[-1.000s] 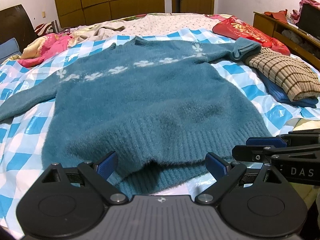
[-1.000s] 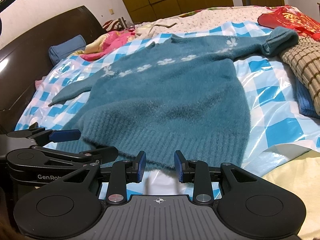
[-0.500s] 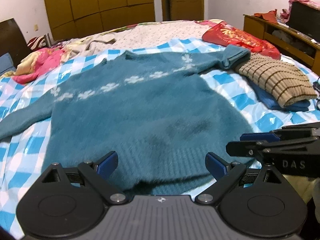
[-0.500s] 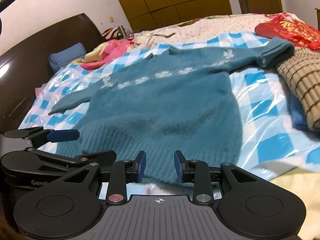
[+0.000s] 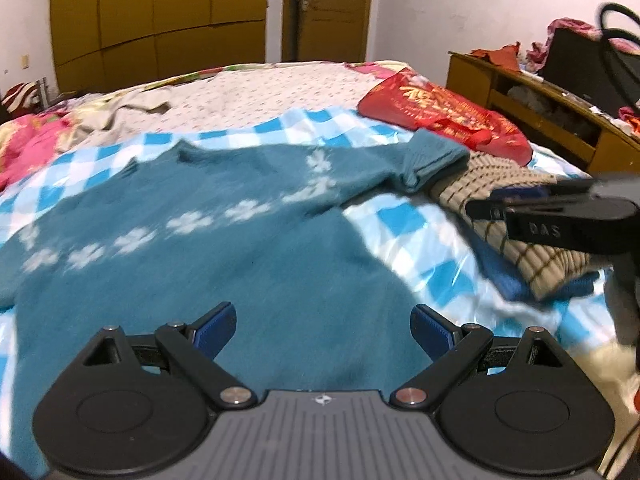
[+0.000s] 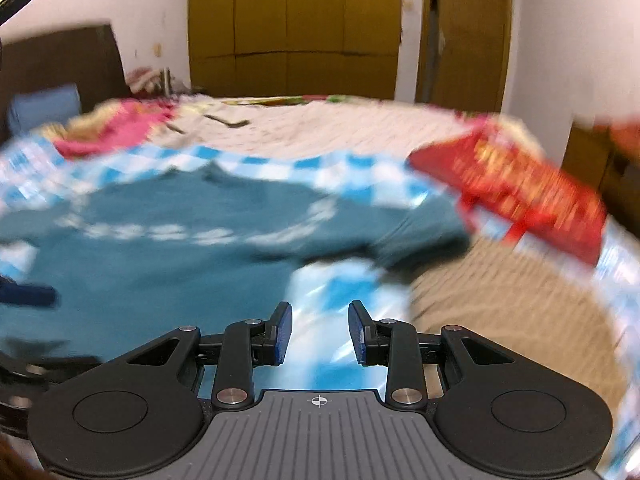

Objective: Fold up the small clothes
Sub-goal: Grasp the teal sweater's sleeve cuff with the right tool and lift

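Teal sweater (image 5: 256, 280) spread flat on bed (image 5: 280, 92), ready for folding. Left hand-held gripper (image 5: 324, 330) wide, empty; right hand-held gripper (image 6: 320, 332) narrow, empty.

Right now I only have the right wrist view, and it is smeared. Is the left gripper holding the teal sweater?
Observer: No. The left gripper has its jaws wide apart over the teal sweater, with nothing between them.
Operator: Where does the sleeve on the right of my picture end?
Observer: Its cuff rests on a folded tan striped garment.
Operator: Is anything under that tan one?
Observer: Yes, a blue folded garment lies beneath it.
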Motion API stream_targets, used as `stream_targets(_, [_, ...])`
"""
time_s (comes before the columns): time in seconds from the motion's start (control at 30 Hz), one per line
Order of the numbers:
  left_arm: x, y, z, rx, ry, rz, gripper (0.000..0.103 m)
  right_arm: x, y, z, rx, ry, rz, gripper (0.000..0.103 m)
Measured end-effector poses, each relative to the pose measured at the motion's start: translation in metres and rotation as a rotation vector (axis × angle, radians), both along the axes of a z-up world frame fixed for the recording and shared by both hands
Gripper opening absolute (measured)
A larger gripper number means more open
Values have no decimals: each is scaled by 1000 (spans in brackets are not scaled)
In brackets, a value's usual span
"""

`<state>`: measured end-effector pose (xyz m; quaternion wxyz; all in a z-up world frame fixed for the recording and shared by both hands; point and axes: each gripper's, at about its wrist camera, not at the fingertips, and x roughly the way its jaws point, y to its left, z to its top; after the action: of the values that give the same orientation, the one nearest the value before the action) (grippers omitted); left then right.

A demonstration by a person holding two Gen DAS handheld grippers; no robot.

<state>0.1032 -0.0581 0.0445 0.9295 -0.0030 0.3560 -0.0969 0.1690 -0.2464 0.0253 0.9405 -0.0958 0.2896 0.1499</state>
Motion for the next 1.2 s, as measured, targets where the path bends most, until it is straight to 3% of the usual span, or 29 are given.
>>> stream_targets(0.23, [55,-14,-14,-61,16,-32,103,63,19,-17,-527,-167,158,31])
stream_targets(0.4, [80,-16,-25,-93,25,-31,103,90,29,-40,-794,-152,332,31])
stream_targets(0.53, [83,-14,-30,-107,23,-32,103,95,31,-57,-953,-153,450,49])
stream_targets(0.73, [82,-11,-38,-98,45,-29,103,125,36,-76,-1005,-108,467,46])
stream_targets(0.83, [79,-7,-40,-96,51,-24,103,146,33,-74,-908,-36,378,24])
stream_targets(1.0, [77,0,-43,-116,66,-16,103,177,3,-17,-409,117,118,15])
stream_targets(1.1, [74,4,-40,-129,53,-13,103,199,-25,20,-93,161,-64,12])
stream_targets(1.2, [68,11,-34,-128,20,-4,103,206,-33,52,148,160,-136,11])
